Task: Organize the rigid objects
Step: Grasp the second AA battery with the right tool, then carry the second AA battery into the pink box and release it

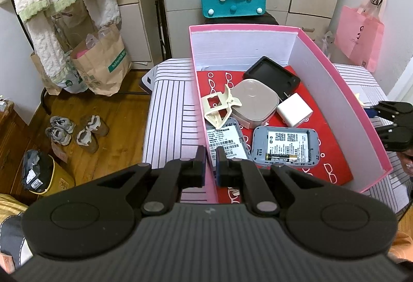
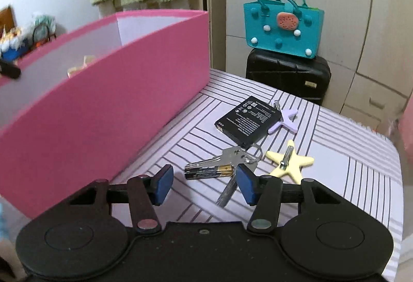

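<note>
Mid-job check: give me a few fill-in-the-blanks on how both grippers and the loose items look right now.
1. The left gripper is shut on the wall of the ___ box.
2. The right gripper is ___, holding nothing.
3. The yellow clip beside the keys is shaped like a ___.
Answers: pink; open; star.

Black grippers (image 2: 204, 185), blue-padded fingers (image 2: 165, 180), silver pivot screws, ribbed grey body.
</note>
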`<state>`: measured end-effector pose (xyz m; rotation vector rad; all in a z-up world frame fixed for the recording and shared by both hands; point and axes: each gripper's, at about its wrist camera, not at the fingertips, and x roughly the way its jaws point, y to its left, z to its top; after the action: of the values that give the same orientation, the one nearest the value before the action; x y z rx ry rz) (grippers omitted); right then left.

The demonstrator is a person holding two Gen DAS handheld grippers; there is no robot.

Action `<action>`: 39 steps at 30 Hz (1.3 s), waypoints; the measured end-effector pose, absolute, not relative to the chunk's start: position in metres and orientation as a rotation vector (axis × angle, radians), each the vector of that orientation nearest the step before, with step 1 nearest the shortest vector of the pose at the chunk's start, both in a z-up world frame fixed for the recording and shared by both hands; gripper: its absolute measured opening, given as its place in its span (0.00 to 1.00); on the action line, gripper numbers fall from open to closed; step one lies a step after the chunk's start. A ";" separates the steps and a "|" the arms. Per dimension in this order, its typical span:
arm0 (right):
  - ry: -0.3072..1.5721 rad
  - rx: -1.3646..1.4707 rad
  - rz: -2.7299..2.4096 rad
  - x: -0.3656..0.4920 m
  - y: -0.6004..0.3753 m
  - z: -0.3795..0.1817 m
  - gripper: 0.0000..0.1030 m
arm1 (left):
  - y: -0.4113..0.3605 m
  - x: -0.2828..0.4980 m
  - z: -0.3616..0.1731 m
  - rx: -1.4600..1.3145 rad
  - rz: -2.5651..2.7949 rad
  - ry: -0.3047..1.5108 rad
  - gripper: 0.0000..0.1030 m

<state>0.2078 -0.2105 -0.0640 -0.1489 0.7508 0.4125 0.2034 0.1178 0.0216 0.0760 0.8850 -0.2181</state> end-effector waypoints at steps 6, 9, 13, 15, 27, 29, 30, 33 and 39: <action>0.724 -0.217 0.429 0.208 -0.204 -0.064 0.48 | 0.118 0.203 0.021 0.076 -0.219 0.886 0.07; 0.714 -0.263 0.448 0.206 -0.199 -0.065 0.47 | 0.118 0.203 0.021 0.076 -0.220 0.886 0.07; 0.725 -0.235 0.431 0.208 -0.200 -0.062 0.46 | 0.117 0.203 0.021 0.078 -0.223 0.891 0.07; 0.708 -0.217 0.417 0.205 -0.202 -0.059 0.46 | 0.117 0.203 0.021 0.076 -0.225 0.891 0.07; 0.641 0.035 0.612 0.197 -0.171 0.047 0.46 | 0.127 0.207 0.019 0.042 -0.260 0.907 0.06; 0.728 0.070 0.693 0.208 -0.145 0.050 0.46 | 0.130 0.208 0.019 0.030 -0.269 0.913 0.07; 0.781 0.080 0.731 0.216 -0.130 0.047 0.46 | 0.131 0.209 0.019 0.027 -0.272 0.917 0.07; 0.918 0.093 0.802 0.239 -0.090 0.034 0.46 | 0.130 0.210 0.020 0.036 -0.278 0.921 0.07; 1.050 -0.032 0.825 0.273 -0.027 0.006 0.46 | 0.133 0.212 0.019 0.012 -0.284 0.927 0.07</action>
<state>0.2727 -0.0269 0.0065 -0.0318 1.0498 0.8249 0.2124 0.1331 0.0192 0.0118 0.9271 -0.2845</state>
